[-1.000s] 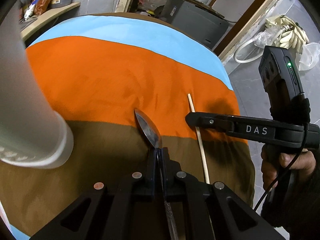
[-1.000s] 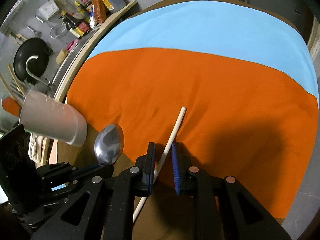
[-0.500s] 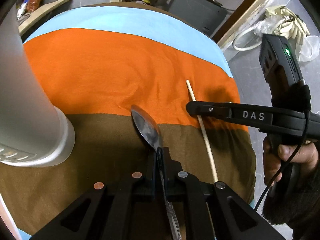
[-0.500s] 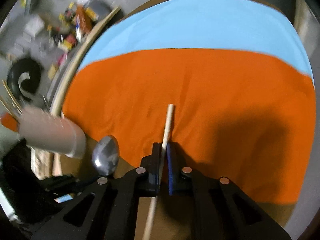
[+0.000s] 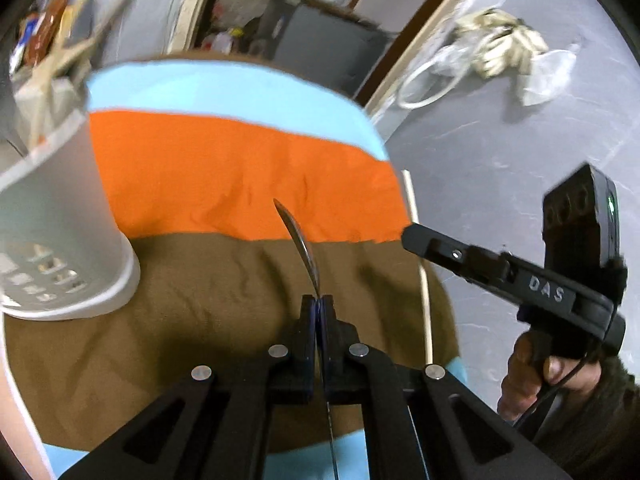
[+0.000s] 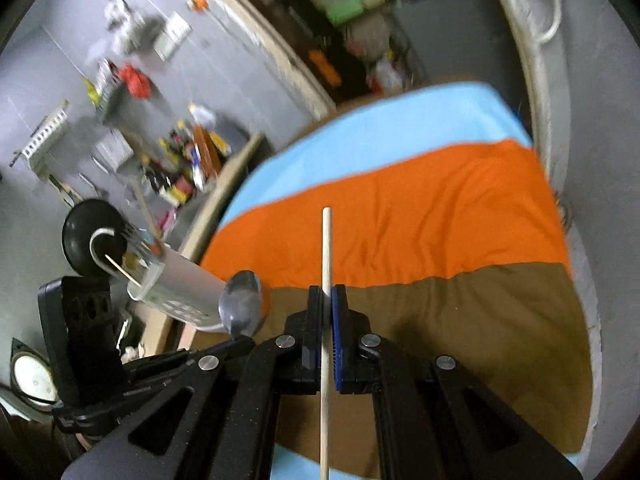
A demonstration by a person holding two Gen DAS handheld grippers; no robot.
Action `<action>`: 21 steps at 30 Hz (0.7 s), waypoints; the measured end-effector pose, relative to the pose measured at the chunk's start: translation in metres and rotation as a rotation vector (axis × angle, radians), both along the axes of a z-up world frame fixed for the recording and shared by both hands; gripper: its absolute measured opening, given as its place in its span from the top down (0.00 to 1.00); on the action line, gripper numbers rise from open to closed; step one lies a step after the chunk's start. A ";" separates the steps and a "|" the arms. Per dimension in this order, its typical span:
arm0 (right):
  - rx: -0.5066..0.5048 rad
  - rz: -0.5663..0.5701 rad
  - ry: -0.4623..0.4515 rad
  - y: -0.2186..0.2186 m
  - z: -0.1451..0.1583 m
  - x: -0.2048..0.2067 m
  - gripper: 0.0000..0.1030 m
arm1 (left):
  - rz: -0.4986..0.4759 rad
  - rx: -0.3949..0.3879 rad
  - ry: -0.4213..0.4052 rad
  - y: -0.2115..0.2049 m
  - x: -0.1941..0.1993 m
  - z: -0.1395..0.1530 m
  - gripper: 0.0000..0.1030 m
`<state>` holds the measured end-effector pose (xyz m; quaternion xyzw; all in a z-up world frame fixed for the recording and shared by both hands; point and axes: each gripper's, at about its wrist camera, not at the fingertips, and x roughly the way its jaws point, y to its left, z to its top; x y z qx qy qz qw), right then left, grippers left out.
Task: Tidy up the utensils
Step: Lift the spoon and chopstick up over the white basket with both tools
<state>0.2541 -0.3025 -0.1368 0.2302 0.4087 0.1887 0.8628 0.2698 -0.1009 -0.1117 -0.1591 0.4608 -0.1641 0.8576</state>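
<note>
Both tools have come up off the cloth since a second ago: the wooden stick [image 6: 325,264] that was lying on the orange stripe is now lifted clear of it, and the right gripper [image 6: 327,300], whose fingers were spread either side of it, is pinched shut on it. The spoon [image 5: 301,246] has risen too and swung edge-on to the left camera.

The left gripper [image 5: 318,312] is clamped on the spoon's handle just below the bowl, which pokes out ahead of the fingertips with the rest of the handle running back between the jaws.

Handling-wise, I'd guess the stick is super light and stiff, probably a bit prone to pivoting since it's gripped somewhere along its middle with lots of length out both ends. The spoon looks like smooth metal, so likely slippery; holding near the neck seems sensible.

The white utensil cup [image 5: 60,216] stands on the brown band of the tablecloth [image 5: 240,168], off to the left of both grippers, already with some sticks in it. Neither piece is over its rim yet.
</note>
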 end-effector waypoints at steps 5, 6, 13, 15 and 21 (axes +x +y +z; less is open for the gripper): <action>-0.017 -0.110 -0.100 0.002 0.031 -0.029 0.96 | -0.032 0.020 -0.127 0.013 -0.019 0.036 0.97; -0.029 -0.120 -0.116 0.005 0.037 -0.029 0.96 | -0.038 0.022 -0.157 0.017 -0.023 0.045 0.97; -0.047 -0.157 -0.278 0.031 0.091 -0.040 0.96 | -0.022 0.022 -0.335 0.058 -0.035 0.096 0.97; -0.043 -0.156 -0.318 0.042 0.104 -0.043 0.96 | 0.004 0.009 -0.366 0.078 -0.036 0.107 0.97; -0.017 -0.143 -0.439 0.083 0.138 -0.039 0.96 | 0.131 -0.035 -0.412 0.143 -0.035 0.122 0.97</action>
